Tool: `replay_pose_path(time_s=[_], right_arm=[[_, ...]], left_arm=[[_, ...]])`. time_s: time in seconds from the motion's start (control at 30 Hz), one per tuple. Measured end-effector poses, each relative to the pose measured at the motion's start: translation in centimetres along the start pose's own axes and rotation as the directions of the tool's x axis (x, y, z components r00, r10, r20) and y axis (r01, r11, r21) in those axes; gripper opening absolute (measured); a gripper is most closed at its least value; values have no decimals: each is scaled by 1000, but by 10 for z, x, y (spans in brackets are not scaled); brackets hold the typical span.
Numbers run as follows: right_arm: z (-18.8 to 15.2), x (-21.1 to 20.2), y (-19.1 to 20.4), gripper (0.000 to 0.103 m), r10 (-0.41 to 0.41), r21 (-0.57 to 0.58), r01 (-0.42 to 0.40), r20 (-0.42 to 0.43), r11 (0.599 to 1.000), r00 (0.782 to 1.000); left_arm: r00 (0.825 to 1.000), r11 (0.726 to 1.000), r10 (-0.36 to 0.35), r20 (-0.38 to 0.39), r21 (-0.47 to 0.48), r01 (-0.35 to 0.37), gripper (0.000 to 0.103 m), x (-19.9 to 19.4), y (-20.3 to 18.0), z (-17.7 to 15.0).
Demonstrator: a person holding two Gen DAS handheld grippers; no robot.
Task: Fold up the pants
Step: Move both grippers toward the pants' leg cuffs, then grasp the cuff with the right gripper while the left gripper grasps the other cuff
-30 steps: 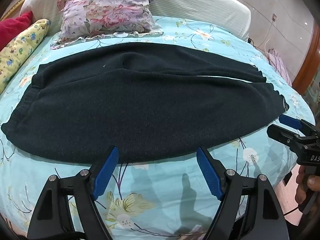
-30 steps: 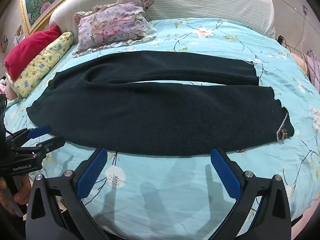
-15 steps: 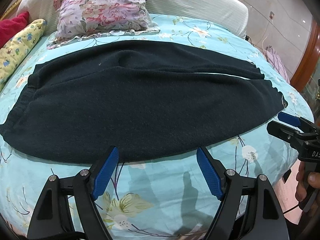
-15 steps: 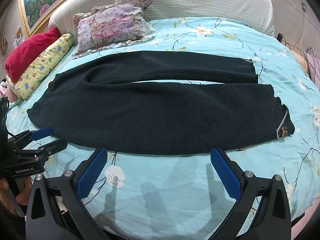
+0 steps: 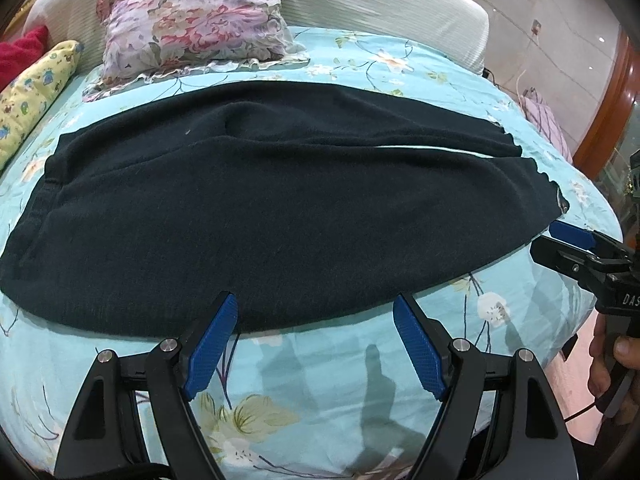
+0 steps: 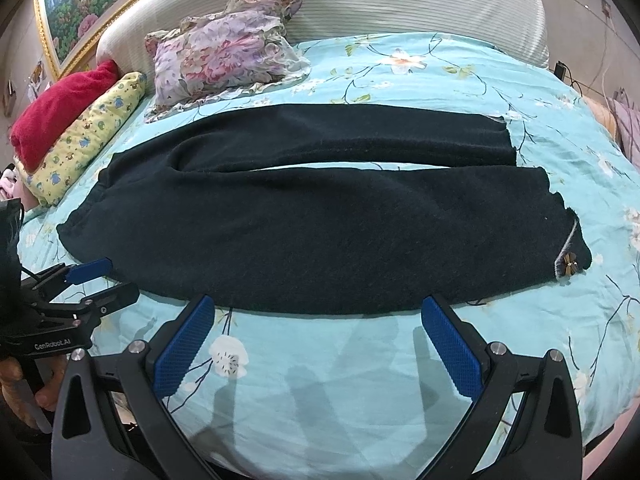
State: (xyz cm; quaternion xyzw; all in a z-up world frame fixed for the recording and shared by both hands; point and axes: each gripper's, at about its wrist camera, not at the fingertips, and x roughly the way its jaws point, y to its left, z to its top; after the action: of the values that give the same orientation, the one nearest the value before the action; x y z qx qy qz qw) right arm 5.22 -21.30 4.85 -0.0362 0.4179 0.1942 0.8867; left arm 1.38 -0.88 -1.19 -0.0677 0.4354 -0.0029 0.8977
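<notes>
Dark pants [image 5: 260,208] [image 6: 320,224] lie flat across a bed with a turquoise flowered sheet [image 5: 320,376] [image 6: 340,380], waistband to the left and leg cuffs to the right. The two legs lie side by side with a narrow gap between them. My left gripper [image 5: 316,332] is open just short of the near edge of the pants, toward the waist half. My right gripper [image 6: 316,336] is open just before the near leg's edge; in the left wrist view it [image 5: 556,242] shows at the right, near the cuff. The left gripper [image 6: 102,280] shows by the waistband corner in the right wrist view.
A flowered pillow [image 6: 228,52] lies behind the pants against a white ribbed headboard [image 6: 360,0]. A yellow patterned bolster [image 6: 84,140] and a red cushion [image 6: 60,104] sit at the far left. A person's hand [image 5: 612,364] holds the right gripper's handle. The bed's edge drops off at the right.
Both grippers have edged closer to the near edge of the pants, the left one shifting slightly toward the waist. Both stay open and the pants have not moved.
</notes>
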Motion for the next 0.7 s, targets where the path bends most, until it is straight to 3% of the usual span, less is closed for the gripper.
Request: replay_pose_path(time_s=[0.07,0.7], right_arm=[[3,-1,-2,103,1,-1,-1,29,1000,1000],[40,1,-45,103,-7,63,7,6,998,1000]], left_arm=[[1000,1000,-7,3,10,7,81,0,-1,3],[999,991,-44,9,124,43,81,17,-4,59]])
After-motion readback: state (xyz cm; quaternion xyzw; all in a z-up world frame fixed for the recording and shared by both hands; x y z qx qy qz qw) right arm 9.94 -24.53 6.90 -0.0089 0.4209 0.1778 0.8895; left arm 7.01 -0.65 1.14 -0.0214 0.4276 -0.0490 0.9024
